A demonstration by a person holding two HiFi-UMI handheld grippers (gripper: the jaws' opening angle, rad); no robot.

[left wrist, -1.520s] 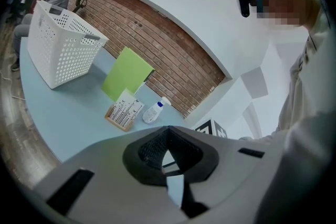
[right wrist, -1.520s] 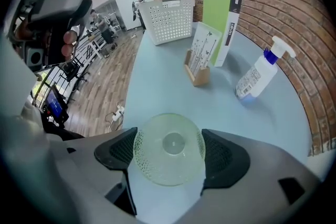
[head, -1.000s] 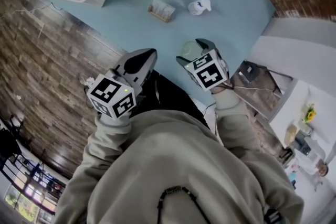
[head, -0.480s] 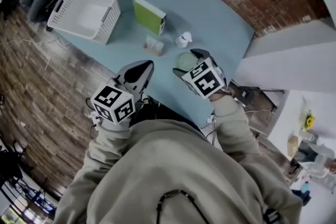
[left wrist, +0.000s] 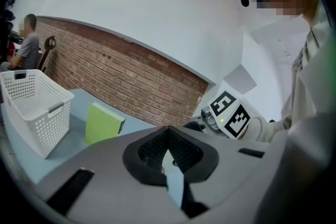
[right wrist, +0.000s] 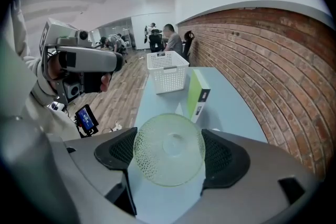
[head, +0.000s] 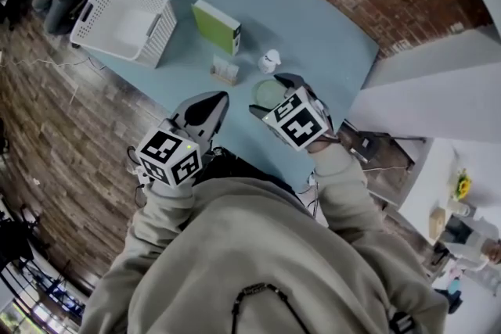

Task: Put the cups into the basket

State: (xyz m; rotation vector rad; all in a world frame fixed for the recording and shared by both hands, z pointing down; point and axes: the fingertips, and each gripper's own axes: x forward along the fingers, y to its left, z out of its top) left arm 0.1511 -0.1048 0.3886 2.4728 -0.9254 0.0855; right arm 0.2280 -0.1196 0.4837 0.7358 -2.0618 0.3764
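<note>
The pale blue bench (head: pixel 313 19) carries a white perforated plastic basket (head: pixel 160 35) at its far left end, with an upright green box (head: pixel 215 26) near it. The left gripper (head: pixel 217 100) hovers at the bench's near edge, its jaws pressed together on nothing. The right gripper (head: pixel 274 96) has its jaws clamped on a clear dimpled glass cup (right wrist: pixel 169 148) above the bench, well apart from the basket.

basket (head: pixel 159 34) left of box (head: pixel 217 26), cup (head: pixel 271 93) further right
</note>
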